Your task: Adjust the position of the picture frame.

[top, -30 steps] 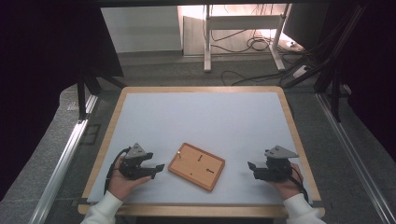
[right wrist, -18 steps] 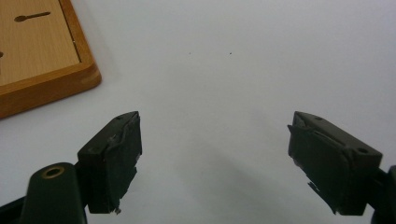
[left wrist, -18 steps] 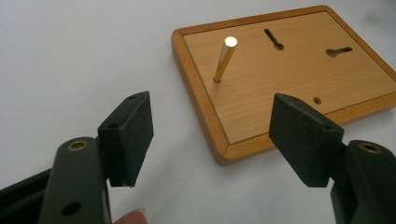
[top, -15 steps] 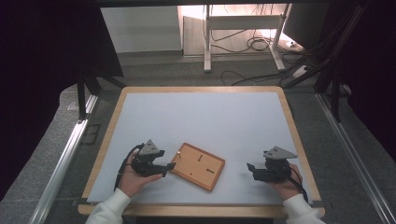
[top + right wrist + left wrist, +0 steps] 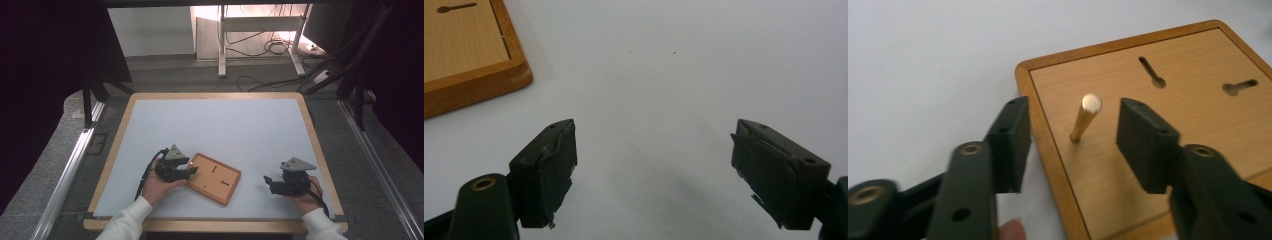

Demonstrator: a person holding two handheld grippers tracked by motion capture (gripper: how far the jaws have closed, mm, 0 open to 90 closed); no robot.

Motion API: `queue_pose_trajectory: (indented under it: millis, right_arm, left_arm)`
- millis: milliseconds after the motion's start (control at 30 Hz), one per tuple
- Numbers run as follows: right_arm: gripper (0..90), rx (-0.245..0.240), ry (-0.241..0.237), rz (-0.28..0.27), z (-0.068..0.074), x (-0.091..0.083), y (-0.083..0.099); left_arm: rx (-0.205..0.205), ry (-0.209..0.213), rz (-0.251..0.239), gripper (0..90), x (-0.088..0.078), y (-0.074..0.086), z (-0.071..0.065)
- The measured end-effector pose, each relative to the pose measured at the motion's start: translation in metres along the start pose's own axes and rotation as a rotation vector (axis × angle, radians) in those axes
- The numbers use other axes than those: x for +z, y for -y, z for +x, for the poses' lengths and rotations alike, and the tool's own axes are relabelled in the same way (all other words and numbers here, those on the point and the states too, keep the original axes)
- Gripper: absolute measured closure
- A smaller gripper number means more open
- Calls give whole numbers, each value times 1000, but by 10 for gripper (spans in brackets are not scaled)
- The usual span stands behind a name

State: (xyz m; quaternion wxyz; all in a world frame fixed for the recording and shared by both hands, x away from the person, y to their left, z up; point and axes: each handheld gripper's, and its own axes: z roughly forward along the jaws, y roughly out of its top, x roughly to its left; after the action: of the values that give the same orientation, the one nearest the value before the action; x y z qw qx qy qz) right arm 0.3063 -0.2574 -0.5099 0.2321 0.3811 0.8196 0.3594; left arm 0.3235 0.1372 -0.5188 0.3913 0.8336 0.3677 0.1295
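Closing left tool jaws around brass peg on wooden board, we had moved in from left; pads not yet touching. Board lay near worktop front edge. Right tool rested released, apart.

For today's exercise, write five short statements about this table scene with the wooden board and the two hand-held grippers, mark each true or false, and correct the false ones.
1. A brass peg stands up from the wooden board. True.
2. The left gripper is clamped tight on the peg. False: its jaws have just been closing, and the peg is between them, but gaps show on both sides of it.
3. The right gripper holds a corner of the board. False: its jaws are open over bare white table top, with the board off to one side.
4. The board has keyhole-shaped slots cut into it. True.
5. The board lies square to the table's edges. False: it lies turned at an angle.
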Motion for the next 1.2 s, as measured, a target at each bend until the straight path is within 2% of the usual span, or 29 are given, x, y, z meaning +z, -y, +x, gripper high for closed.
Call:
queue_pose_trajectory:
  millis: [133, 300, 400, 633, 733, 900, 1200]
  right_arm:
    - [186, 0, 1, -2, 0, 0, 0]
    - [186, 1, 4, -1, 0, 0, 0]
    - [186, 1, 4, 2, 0, 0, 0]
    - [186, 4, 9, 3, -1, 0, 1]
    - [186, 3, 9, -1, -1, 0, 0]
    - [186, 4, 11, -1, -1, 0, 0]
    - [188, 5, 16, -13, -1, -3, -1]
  left_arm:
    - [14, 0, 5, 591, 7, -2, -2]
    - [32, -14, 5, 757, 10, -4, -4]
    - [34, -7, 3, 825, 12, -4, -3]
    - [52, 2, 8, 833, 11, -5, -2]
    - [47, 26, 5, 833, 11, -5, 1]
    - [60, 37, -2, 832, 9, -7, 1]
    - [72, 39, -4, 831, 14, -20, 9]
